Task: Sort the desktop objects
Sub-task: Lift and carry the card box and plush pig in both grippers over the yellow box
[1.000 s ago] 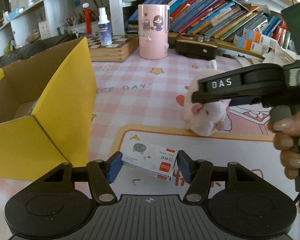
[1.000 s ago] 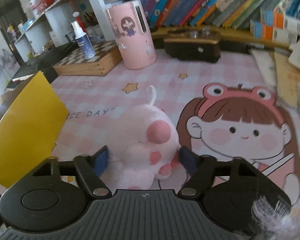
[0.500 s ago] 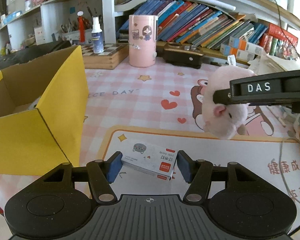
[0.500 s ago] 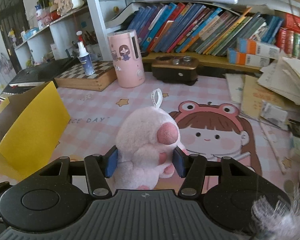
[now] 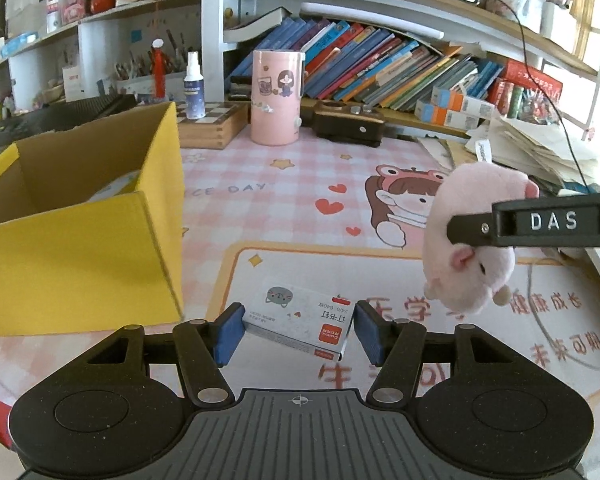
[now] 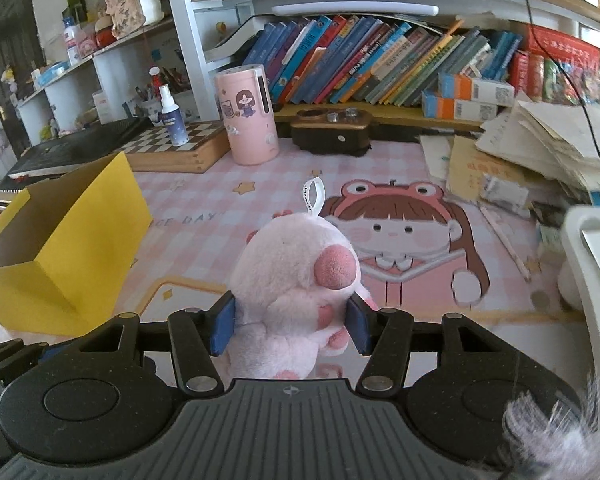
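Note:
A small white staple box (image 5: 300, 320) with a cat drawing sits between the blue pads of my left gripper (image 5: 298, 332), which is shut on it and holds it above the desk mat. A pink plush toy (image 6: 296, 276) with a white loop is squeezed in my right gripper (image 6: 291, 328), clear of the mat. In the left wrist view the plush toy (image 5: 472, 248) hangs at the right under the right gripper's black finger (image 5: 540, 224). An open yellow cardboard box (image 5: 80, 256) stands to the left, with something pale inside it.
At the back stand a pink cup (image 5: 276, 96), a wooden chessboard case (image 5: 216, 124) with a spray bottle (image 5: 192, 84), and a dark brown box (image 5: 348, 128) below a row of books. Loose papers (image 6: 540, 148) pile up at the right. The pink cartoon mat (image 6: 400, 232) covers the desk.
Both grippers pulled back and rose with their loads. The plush toy left the mat after the right pads closed on it. The yellow box now looks farther off.

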Demonstrator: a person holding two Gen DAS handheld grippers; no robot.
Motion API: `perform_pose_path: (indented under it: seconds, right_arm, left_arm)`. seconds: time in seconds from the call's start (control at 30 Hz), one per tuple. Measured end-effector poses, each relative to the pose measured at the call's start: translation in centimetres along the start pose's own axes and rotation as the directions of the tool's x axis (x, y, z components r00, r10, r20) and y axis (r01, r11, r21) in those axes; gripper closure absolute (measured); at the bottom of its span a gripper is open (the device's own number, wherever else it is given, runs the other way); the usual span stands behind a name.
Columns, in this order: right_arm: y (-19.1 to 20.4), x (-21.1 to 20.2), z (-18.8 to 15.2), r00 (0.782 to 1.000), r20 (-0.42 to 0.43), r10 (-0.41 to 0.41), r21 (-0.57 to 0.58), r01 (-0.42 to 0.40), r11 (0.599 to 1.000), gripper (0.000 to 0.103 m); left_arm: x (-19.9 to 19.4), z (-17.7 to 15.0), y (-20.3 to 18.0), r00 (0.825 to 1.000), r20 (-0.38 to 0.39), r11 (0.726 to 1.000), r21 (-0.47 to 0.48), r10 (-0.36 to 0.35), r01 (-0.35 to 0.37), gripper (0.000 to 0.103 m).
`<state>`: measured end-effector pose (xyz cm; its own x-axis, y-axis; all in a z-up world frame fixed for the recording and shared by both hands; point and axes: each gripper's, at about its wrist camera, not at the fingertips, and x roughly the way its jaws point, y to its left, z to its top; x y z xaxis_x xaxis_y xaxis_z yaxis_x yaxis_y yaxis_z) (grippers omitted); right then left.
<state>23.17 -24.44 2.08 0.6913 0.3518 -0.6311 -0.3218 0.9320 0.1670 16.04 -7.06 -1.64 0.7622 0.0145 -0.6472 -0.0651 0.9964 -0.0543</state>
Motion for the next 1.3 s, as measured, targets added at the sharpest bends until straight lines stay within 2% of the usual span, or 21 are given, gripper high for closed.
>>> perform_pose_path:
  seconds: [0.3,0.67,0.93,1.3]
  right_arm:
    - [4.6,-3.4,-3.7,0.999,-0.01,-0.037,0.022,0.037,0.999,0.049]
    - [10.8,-6.4,-7.9,0.999,-0.036,-0.031,-0.003,0.031,1.0,0.049]
    - [14.4,-7.5,-10.0,0.999,-0.049,0.004,0.001,-0.004,1.0,0.049]
    - [19.1,-7.9,-11.7,0.995,-0.065,0.081,-0.016,-0.082,0.996,0.049]
  left_arm:
    - [-3.7,-2.4,3.5,1.0,0.011,1.0,-0.001,-0.024,0.024,0.044]
    - [-8.3,-5.5,7.7,1.0,0.015,1.0,-0.001,-0.023,0.023,0.044]
    - [-11.1,-7.1,10.5,0.999,0.032,1.0,0.004,0.01,-0.01,0.044]
    - [-14.2,-8.7,14.1,0.995,0.048,0.996,-0.022,0.09,-0.089,0.044]
